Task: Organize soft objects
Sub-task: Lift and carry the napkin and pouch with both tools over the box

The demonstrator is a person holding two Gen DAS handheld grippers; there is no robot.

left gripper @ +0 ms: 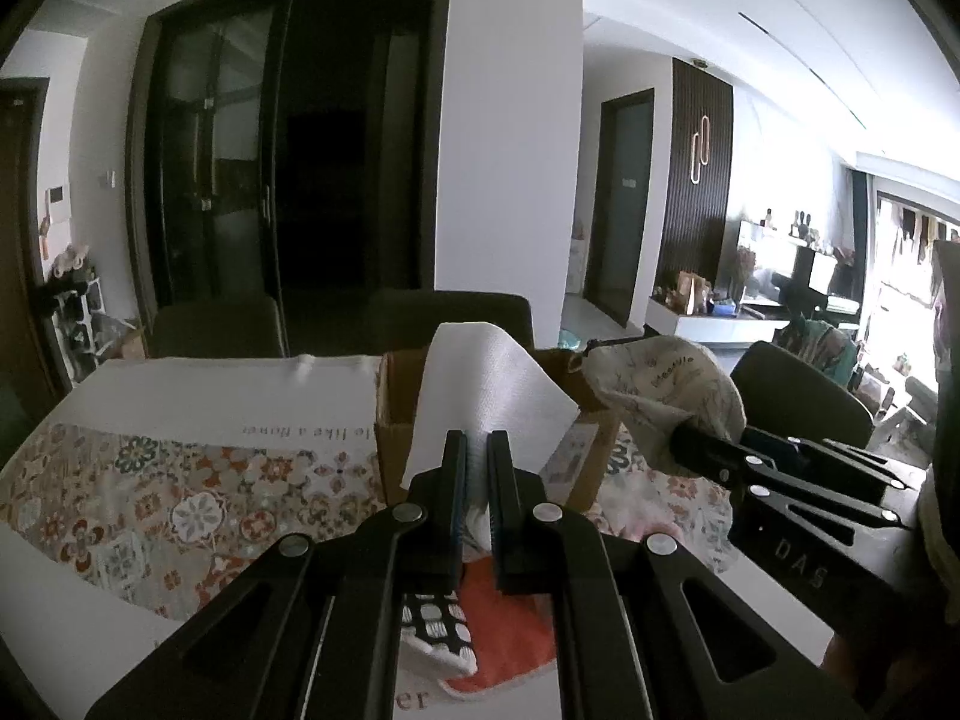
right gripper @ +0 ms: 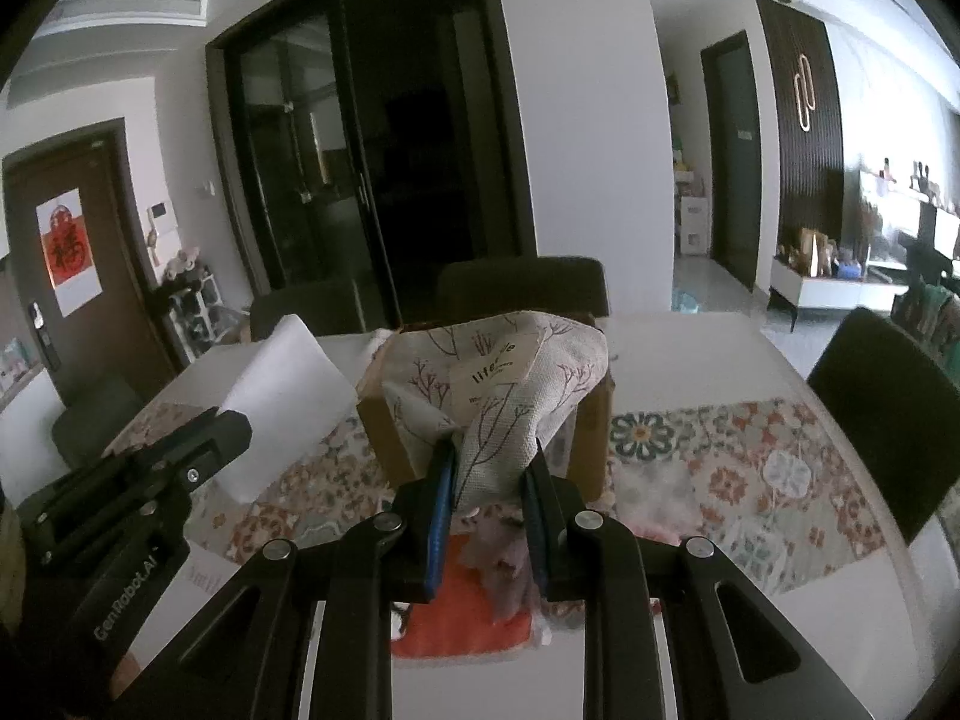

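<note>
My left gripper point(left gripper: 477, 441) is shut on a white textured cloth point(left gripper: 486, 384) and holds it up in front of an open cardboard box point(left gripper: 396, 420). My right gripper point(right gripper: 491, 450) is shut on a beige cloth bag point(right gripper: 498, 384) printed with branches, held over the same box point(right gripper: 594, 426). The bag also shows in the left wrist view point(left gripper: 666, 396), and the white cloth shows in the right wrist view point(right gripper: 282, 396). An orange cloth point(left gripper: 510, 630) and a black-and-white checked cloth point(left gripper: 435, 630) lie on the table below the grippers.
The white table point(right gripper: 690, 348) carries a floral runner point(left gripper: 180, 492). Dark chairs stand at the far side point(right gripper: 522, 288) and at the right point(right gripper: 888, 408). A pinkish cloth point(right gripper: 510, 558) lies under my right gripper.
</note>
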